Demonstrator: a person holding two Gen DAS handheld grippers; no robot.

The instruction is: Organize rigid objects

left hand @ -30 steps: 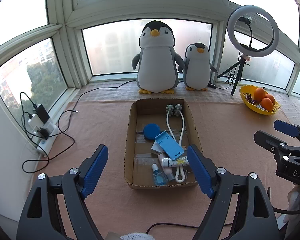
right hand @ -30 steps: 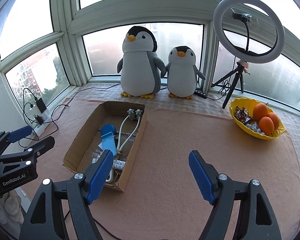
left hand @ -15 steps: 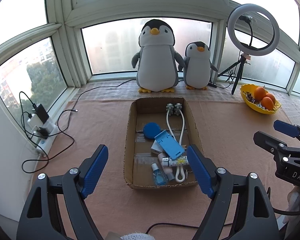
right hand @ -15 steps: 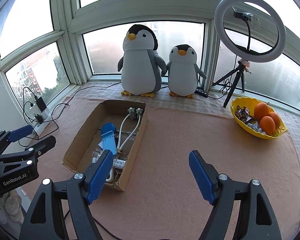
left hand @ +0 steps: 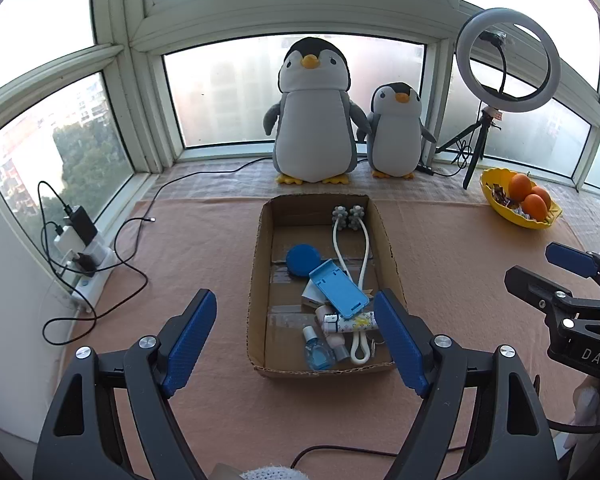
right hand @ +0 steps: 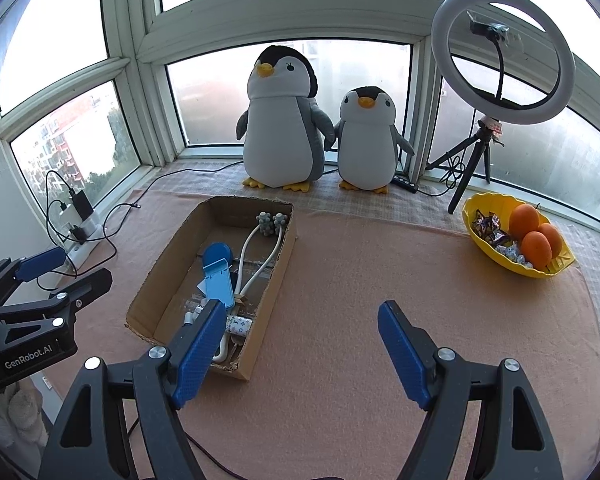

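cardboard box (left hand: pixel 260 264) sits open-topped on a peach-coloured tablecloth (left hand: pixel 196 240), roughly in the middle of a table set in a bay window. inside the box lie several rigid items in a loose pile: a round blue lid (left hand: pixel 303 260) toward the middle, a light blue phone stand (left hand: pixel 338 287) resting tilted on top of other things, a white u-shaped neck massager (left hand: pixel 350 248) whose two grey knobbed heads reach the box's far end, a patterned white tube (left hand: pixel 350 322) lying crosswise, and a small clear bottle of blue liquid (left hand: pixel 318 354) at the near end.

the left gripper (left hand: pixel 294 338) hovers above the table in front of the box's near end, its blue-padded fingers spread apart with nothing between them. the right gripper (right hand: pixel 302 350) hovers over bare cloth just to the right of the box, its fingers also spread wide and empty. each gripper shows at the edge of the other's view.

behind the box, on the windowsill, a large plush penguin (left hand: pixel 314 112) stands beside a smaller plush penguin (left hand: pixel 396 132), touching at the flippers. to their right is a ring light (left hand: pixel 508 54) on a small tripod. a yellow bowl (left hand: pixel 500 208) holding oranges and wrapped sweets sits at the far right. a power strip (left hand: pixel 88 264) with plugged-in chargers and black cables lies along the left window.
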